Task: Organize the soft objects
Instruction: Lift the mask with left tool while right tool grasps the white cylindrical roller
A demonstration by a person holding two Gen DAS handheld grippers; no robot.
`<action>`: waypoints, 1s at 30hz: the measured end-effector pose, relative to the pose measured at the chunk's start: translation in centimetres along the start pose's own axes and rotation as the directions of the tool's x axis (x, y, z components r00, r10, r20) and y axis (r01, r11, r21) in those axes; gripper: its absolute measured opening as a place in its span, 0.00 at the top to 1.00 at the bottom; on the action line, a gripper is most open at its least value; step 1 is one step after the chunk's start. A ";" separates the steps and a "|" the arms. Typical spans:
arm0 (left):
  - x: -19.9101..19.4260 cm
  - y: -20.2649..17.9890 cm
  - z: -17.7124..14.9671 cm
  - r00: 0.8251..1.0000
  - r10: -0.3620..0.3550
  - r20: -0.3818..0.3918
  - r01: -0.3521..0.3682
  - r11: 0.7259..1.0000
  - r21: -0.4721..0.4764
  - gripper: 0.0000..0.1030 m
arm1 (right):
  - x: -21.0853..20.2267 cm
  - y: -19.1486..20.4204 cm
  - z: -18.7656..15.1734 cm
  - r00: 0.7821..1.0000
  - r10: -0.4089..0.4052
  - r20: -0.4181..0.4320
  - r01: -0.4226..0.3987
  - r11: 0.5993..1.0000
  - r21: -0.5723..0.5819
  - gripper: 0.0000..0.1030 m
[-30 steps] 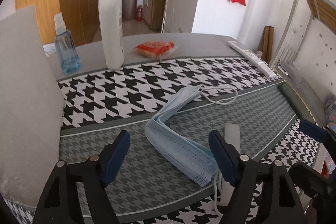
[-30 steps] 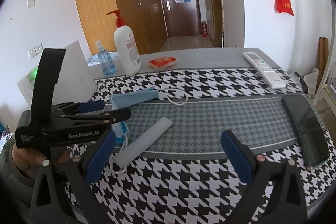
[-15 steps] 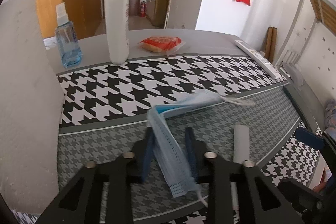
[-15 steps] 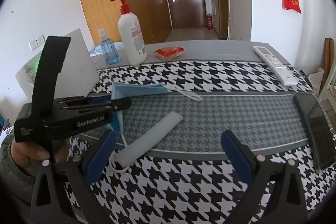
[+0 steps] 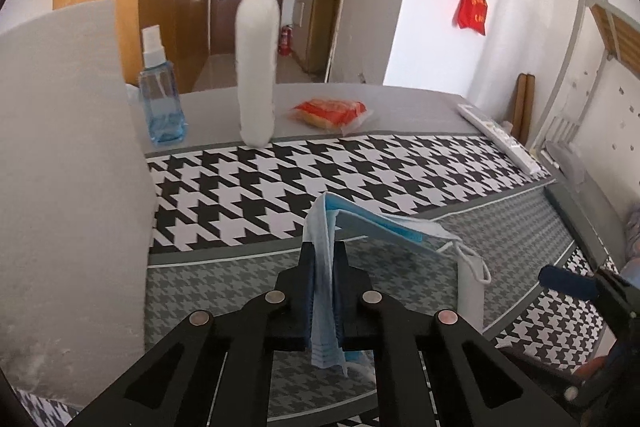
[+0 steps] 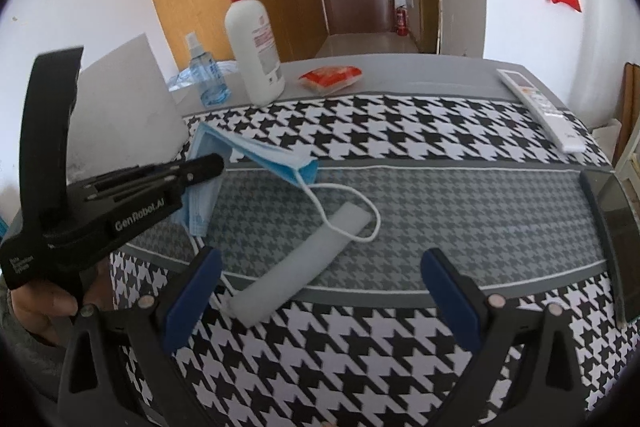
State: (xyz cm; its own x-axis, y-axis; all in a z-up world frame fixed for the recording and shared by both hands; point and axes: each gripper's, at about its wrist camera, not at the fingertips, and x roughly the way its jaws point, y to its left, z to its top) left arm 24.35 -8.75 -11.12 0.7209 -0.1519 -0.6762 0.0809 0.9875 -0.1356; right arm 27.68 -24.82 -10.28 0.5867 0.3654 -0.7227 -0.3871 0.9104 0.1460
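Clamped tight on a blue face mask (image 5: 323, 291), the left gripper (image 5: 323, 259) fills the foreground of the left wrist view, its two jaws pressed together on the fabric. One folded end of the mask hangs below the fingers; the other juts out to the right, lifted off the houndstooth table cover (image 5: 248, 187), with a white ear loop (image 5: 474, 261) dangling from its tip. Behind the loop, a pale foam strip (image 5: 470, 291) is only partly visible. A white foam board (image 5: 68, 167) blocks the left side of the scene, and a blue-padded finger (image 5: 566, 283) of the other tool cuts in at the right edge. At the far side of the table stand a pump bottle (image 5: 256, 75) and a blue spray bottle (image 5: 160, 99), with a red snack packet (image 5: 330, 111) beside them.

From the right wrist view, the right gripper (image 6: 320, 291) stands wide apart, empty, above the table cover (image 6: 360, 347). The foam strip (image 6: 304, 263) lies flat just ahead of its left finger, the ear loop (image 6: 352, 211) draped across it. The left gripper (image 6: 208, 165), seen side-on, pinches the mask (image 6: 248, 151); the person's hand (image 6: 44, 303) holding it is cropped by the frame. A remote control (image 6: 540, 107) and a dark phone (image 6: 618, 227) lie to the right, the phone partly cut off
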 end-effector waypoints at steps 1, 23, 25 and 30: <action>-0.2 0.1 0.0 1.000 0.006 0.009 -0.006 1.000 -0.003 0.92 | 0.2 0.2 0.0 1.000 -0.001 -0.003 0.001 1.000 -0.003 0.03; -2.8 -0.9 -0.3 0.989 0.046 0.138 -0.053 0.997 0.047 0.92 | 2.8 1.8 -0.2 0.992 -0.055 -0.116 0.055 0.998 -0.008 0.57; -3.0 -0.8 -0.3 0.988 0.050 0.148 -0.057 0.997 0.047 0.92 | 3.0 2.1 -0.2 0.991 -0.066 -0.118 0.064 0.998 -0.021 0.58; -3.7 -0.4 -0.4 0.986 0.041 0.163 -0.048 0.998 0.039 0.92 | 3.1 2.1 -0.1 0.990 -0.079 -0.115 0.079 0.997 -0.007 0.65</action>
State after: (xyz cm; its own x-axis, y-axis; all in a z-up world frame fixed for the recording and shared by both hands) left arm 21.36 -8.60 -8.89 0.8261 -0.1019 -0.5543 0.0730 0.9946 -0.0741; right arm 28.59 -21.78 -12.27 0.5299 0.2675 -0.8048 -0.3446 0.9350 0.0839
